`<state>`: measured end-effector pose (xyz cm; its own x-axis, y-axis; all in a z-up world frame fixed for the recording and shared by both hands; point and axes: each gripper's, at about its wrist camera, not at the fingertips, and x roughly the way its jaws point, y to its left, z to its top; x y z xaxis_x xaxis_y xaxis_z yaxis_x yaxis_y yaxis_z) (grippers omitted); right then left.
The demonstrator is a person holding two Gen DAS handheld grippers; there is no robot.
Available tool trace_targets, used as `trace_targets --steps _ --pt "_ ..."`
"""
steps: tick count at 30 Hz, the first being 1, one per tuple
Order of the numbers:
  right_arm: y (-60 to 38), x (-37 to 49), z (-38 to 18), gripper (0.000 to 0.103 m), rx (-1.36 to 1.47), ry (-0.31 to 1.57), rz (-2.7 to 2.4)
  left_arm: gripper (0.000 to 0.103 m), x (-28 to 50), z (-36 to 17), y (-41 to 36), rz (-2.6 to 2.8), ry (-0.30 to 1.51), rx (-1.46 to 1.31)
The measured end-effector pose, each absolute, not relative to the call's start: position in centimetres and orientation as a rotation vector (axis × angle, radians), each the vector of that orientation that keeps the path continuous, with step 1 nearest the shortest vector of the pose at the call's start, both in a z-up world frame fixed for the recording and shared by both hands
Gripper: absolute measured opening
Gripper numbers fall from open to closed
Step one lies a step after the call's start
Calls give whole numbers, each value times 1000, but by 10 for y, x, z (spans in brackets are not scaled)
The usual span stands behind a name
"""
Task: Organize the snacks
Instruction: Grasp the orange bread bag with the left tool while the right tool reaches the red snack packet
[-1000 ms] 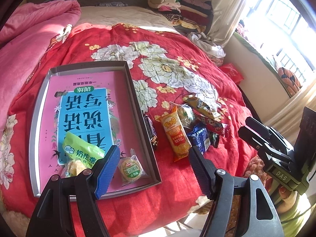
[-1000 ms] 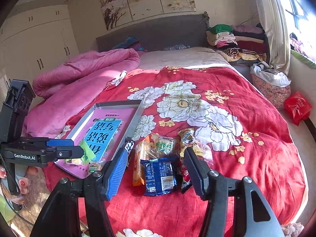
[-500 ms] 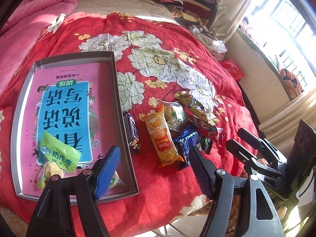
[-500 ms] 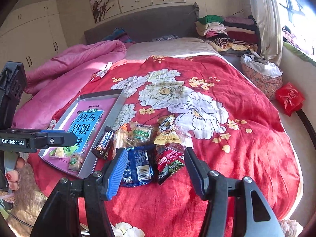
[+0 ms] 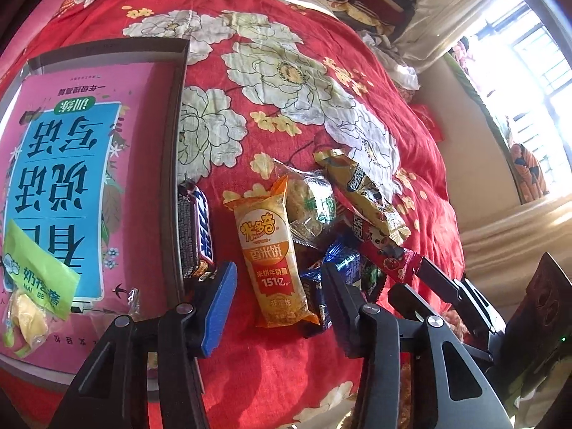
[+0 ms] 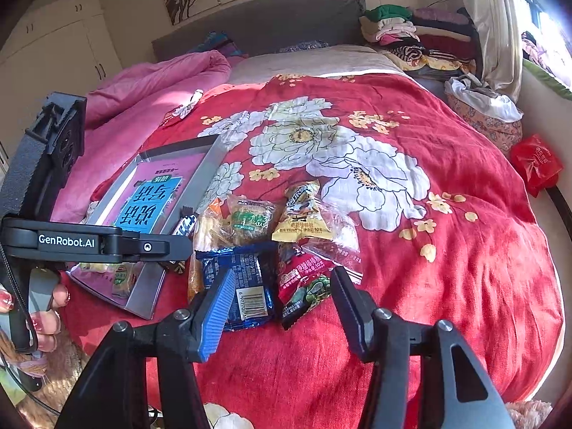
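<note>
Several snack packs lie in a heap on the red flowered bedspread (image 6: 447,250). My left gripper (image 5: 279,307) hangs low over an orange rice-cracker pack (image 5: 271,250); its jaws are closing with the pack's near end between them, pads clear of it. A chocolate bar (image 5: 198,228) lies against the rim of the grey tray (image 5: 171,143). The tray holds a pink book, with a green-labelled pack (image 5: 39,279) on it. My right gripper (image 6: 282,307) is also closing, and touches neither the blue pack (image 6: 243,282) nor the red pack (image 6: 304,279) just ahead.
A pink quilt (image 6: 150,82) is bunched at the back left. Folded clothes (image 6: 411,32) are stacked by the headboard. A red bag (image 6: 536,164) lies beyond the bed's right edge. A hand (image 6: 46,321) holds the left gripper (image 6: 107,243) near the tray's (image 6: 214,157) front corner.
Both grippers have sunk closer to the snack heap. The left one shifted right, from the tray's edge to the orange pack, and its jaws narrowed. The right jaws narrowed slightly.
</note>
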<state>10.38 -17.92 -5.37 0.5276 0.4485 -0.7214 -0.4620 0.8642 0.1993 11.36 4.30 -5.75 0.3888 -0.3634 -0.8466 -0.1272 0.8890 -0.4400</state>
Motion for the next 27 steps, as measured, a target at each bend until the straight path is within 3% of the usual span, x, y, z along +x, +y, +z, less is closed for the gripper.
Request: trace_targets --steps 8,27 --pt "-177 115 -62 37 -14 877 551 43 122 -71 45 -149 1194 -535" --pt "-155 137 -73 35 -22 873 580 43 124 -82 50 -134 1188 -555"
